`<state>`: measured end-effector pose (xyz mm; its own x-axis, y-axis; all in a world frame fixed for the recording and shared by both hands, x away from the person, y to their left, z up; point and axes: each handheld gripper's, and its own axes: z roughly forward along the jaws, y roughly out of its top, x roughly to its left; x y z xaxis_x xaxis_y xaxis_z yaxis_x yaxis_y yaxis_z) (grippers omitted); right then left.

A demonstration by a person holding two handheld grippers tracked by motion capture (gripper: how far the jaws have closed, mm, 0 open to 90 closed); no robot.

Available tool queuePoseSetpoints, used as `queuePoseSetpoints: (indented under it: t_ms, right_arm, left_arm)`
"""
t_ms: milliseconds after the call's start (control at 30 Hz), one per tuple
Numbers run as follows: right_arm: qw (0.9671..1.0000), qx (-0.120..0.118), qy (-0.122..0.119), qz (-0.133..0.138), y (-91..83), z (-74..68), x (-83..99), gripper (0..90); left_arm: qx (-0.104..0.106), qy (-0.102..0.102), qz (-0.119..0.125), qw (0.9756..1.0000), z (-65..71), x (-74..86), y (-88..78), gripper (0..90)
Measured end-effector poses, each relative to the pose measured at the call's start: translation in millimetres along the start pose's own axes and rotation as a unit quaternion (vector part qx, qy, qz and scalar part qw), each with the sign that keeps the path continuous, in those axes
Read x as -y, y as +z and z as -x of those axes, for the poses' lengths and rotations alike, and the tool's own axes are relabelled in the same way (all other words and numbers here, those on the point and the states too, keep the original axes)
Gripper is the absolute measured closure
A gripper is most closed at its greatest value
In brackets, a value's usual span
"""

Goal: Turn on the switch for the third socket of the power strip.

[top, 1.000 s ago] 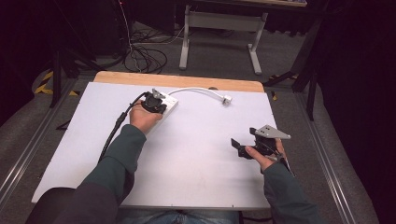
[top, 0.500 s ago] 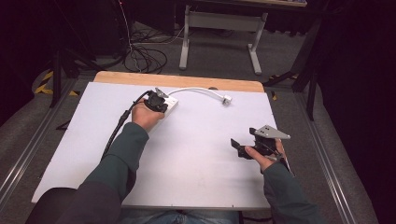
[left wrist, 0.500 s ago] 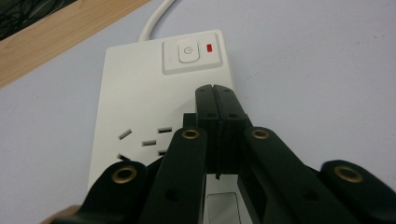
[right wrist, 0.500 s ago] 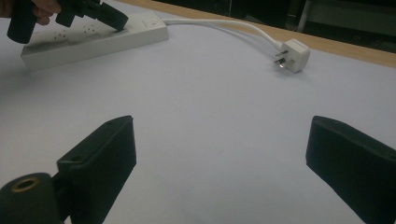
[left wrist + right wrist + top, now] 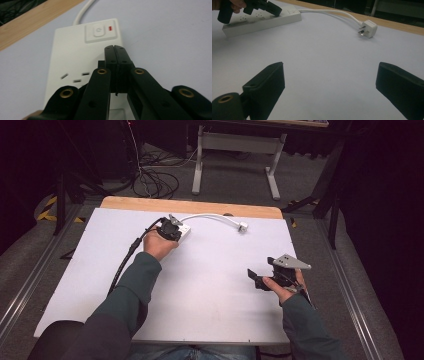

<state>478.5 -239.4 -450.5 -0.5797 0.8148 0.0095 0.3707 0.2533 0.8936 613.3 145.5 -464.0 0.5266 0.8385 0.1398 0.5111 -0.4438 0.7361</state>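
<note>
On the far-left part of the table, left gripper (image 5: 115, 53) sits over the power strip (image 5: 75, 65), jaws pressed fully together with nothing between them, tips low over the strip's top face just short of the switch (image 5: 98, 32); contact hard to tell. Jaws are matte black plastic links with brass rivets. Strip is a flat white plastic block with rounded edges, a raised square rocker switch, and a small red indicator (image 5: 110, 28) beside it. One three-slot socket shows, slightly blurred; the near end is hidden behind the jaw links. White cord (image 5: 210, 216) runs from the strip's far end in a shallow arc to a white plug (image 5: 368, 28) lying on the table, metal pins showing, well apart from both grippers.

Right gripper (image 5: 329, 82) is at the near-right of the table, jaws spread wide, holding nothing, tips cut off by the frame edges. Grey three-cornered plate on top in the high view.

Table (image 5: 210, 285) has a smooth white top with a bare wooden strip (image 5: 200, 207) along the far edge. Green sleeves enter from the bottom. Beyond the table: grey floor, tangled black cables (image 5: 155, 180), dark surroundings, detail poor.
</note>
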Motion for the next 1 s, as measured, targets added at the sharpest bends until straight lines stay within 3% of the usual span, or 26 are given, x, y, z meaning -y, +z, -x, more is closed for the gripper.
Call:
queuePoseSetpoints:
  t_ms: [167, 367, 533, 567, 667, 800, 900, 1000]
  right_arm:
    - [1.0000, 0.003, 0.001, 0.001, -0.4, 1.3, 0.3, 9.2]
    - [1.0000, 0.006, 0.000, -0.002, -0.5, -0.4, 0.3, 9.2]
    - [0.9999, 0.011, 0.002, -0.007, -2.0, 0.6, 1.3, 9.2]
    - [0.9999, 0.012, 0.002, -0.006, -2.2, 0.8, 1.3, 9.1]
    - [0.9999, 0.013, 0.000, -0.006, -2.7, 1.3, 1.3, 9.2]
    - [0.9999, 0.014, 0.000, -0.005, -1.7, 1.2, -0.6, 9.1]
    - [0.9998, 0.018, -0.002, -0.007, 1.8, 2.1, -2.7, 9.2]
    - [0.9998, 0.014, -0.004, -0.012, 6.2, 2.2, -3.5, 9.2]
  left_arm:
    - [-0.010, -0.030, 0.033, 0.9990, -18.9, 12.3, -19.1, 90.0]
    - [-0.020, -0.041, 0.078, 0.9959, -35.7, 20.7, -50.8, 90.0]
    - [-0.018, -0.068, 0.130, 0.9891, -42.6, 36.2, -82.5, 90.0]
    - [-0.020, -0.073, 0.145, 0.9865, -43.2, 39.4, -91.5, 90.0]
    - [-0.024, -0.070, 0.177, 0.9815, -44.4, 53.4, -119.5, 90.0]
    - [-0.032, -0.094, 0.200, 0.9747, -51.3, 75.6, -146.2, 90.0]
    - [-0.037, -0.106, 0.219, 0.9693, -53.4, 83.4, -161.0, 90.0]
    - [-0.034, -0.111, 0.233, 0.9655, -50.1, 89.3, -174.5, 90.0]
